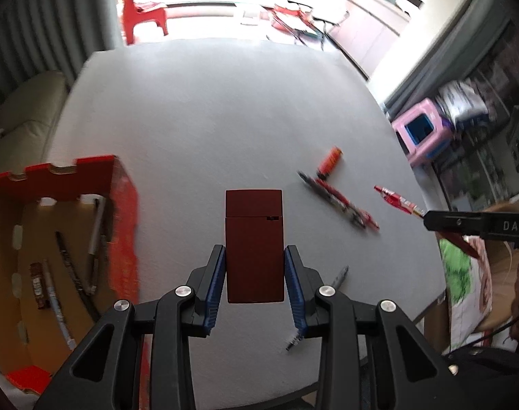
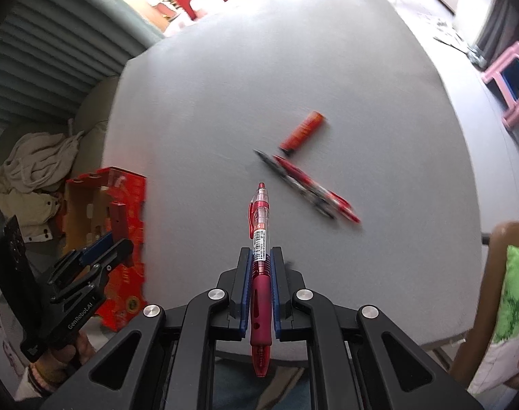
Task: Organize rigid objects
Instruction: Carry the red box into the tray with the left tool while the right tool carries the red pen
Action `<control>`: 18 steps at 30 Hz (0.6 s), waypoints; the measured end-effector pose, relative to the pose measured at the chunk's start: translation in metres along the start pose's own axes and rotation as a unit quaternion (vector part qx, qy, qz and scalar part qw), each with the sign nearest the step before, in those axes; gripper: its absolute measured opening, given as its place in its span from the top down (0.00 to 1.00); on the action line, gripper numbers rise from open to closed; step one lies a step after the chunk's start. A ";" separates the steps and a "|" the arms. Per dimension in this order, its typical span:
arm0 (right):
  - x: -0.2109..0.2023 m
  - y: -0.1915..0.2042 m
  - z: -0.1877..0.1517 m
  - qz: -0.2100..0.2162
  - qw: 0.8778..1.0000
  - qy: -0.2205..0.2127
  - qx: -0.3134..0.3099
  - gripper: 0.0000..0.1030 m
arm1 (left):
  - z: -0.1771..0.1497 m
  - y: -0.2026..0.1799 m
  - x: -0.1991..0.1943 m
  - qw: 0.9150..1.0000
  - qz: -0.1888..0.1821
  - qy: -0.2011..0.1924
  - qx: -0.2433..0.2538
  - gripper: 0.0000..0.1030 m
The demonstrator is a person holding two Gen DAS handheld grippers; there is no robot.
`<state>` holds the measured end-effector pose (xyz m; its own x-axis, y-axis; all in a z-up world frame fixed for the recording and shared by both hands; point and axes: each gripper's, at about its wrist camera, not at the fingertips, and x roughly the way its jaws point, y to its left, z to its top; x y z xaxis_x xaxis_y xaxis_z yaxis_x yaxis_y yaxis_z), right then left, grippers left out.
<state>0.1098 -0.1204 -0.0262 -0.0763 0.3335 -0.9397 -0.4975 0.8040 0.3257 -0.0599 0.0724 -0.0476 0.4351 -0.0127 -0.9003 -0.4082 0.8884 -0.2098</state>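
Left tongs (image 1: 254, 273): we clamp a dark red flat case (image 1: 253, 242), held above the grey table (image 1: 225, 119).
Right tongs (image 2: 259, 270): we pinch a red pen (image 2: 260, 263), tip toward us.
Cardboard box (image 1: 123, 205): at nine o'clock of the case, pens inside.
Loose pens (image 2: 310, 188): at one o'clock of the held pen, on the table.
Orange tube (image 2: 302, 133): just beyond them.

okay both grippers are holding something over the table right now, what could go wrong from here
1. The left gripper pinches only the lower part of the dark red case; most of it sticks out past the pads, so a quick swing could tip or drop it.
2. The right gripper holds the red pen in line with its fingers; it might slide through.
3. The red cardboard box has tall walls and pens inside; a low approach could catch the rim.
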 end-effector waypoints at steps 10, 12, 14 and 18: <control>0.020 0.132 0.037 0.040 0.990 0.006 -0.138 0.89 | -0.004 0.081 -0.048 0.991 0.066 -0.048 -0.102 0.64; 0.029 0.166 0.038 0.050 0.984 0.014 -0.171 0.89 | -0.012 0.104 -0.056 0.986 0.091 -0.049 -0.134 0.64; 0.037 0.191 0.035 0.058 0.979 0.022 -0.197 0.89 | -0.022 0.120 -0.059 0.981 0.111 -0.047 -0.155 0.64; 0.060 0.246 0.023 0.073 0.964 0.041 -0.254 0.89 | -0.042 0.156 -0.063 0.967 0.147 -0.038 -0.207 0.64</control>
<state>0.0029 0.1085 0.0003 -0.2348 0.3683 -0.8996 -0.8331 0.4005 0.3814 -0.1847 0.1923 -0.0400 0.3023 0.2594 -0.9173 -0.8020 0.5893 -0.0976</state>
